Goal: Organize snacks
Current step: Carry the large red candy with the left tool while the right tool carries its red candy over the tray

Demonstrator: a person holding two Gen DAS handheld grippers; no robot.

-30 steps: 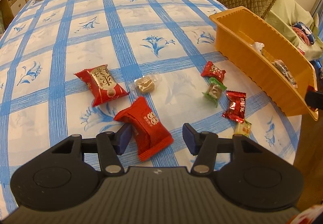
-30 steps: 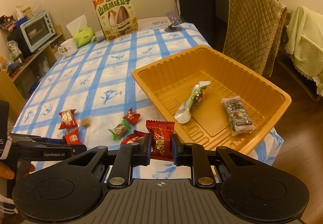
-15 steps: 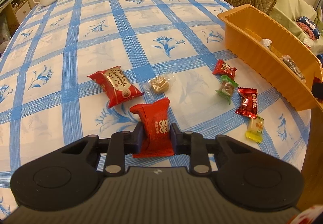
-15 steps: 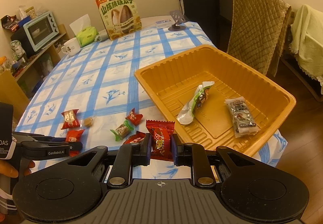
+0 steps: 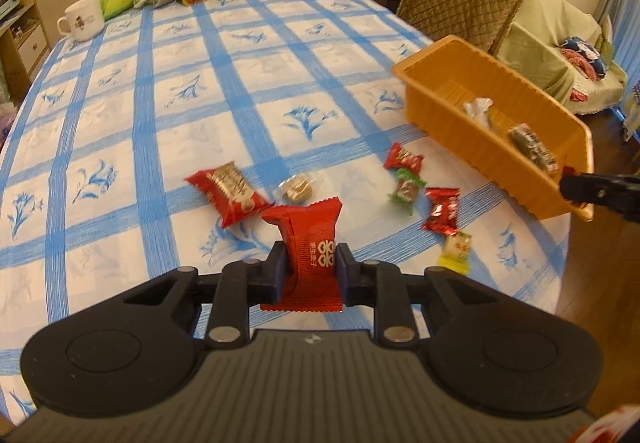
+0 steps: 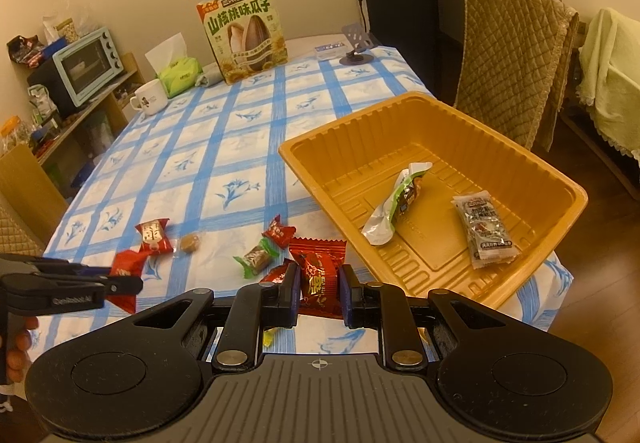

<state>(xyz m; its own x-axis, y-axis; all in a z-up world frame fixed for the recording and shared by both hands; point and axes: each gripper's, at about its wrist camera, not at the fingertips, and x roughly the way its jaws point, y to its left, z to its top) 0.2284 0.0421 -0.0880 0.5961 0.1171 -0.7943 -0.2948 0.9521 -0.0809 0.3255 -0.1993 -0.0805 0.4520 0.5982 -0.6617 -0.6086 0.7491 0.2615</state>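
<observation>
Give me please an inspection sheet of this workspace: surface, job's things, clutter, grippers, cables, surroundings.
Surface: table under a blue-checked cloth.
Job's things: orange tray at the table's edge, holding two wrapped snacks; loose candies and a red packet lie on the cloth beside it.
Clutter: mug, tissue pack, sunflower-seed box, phone stand at the far end.
Grippers: left gripper shut on a red snack pack; right gripper shut on a red candy.
Cables: nothing seen.
Surroundings: quilted chair, toaster oven on a shelf.
</observation>
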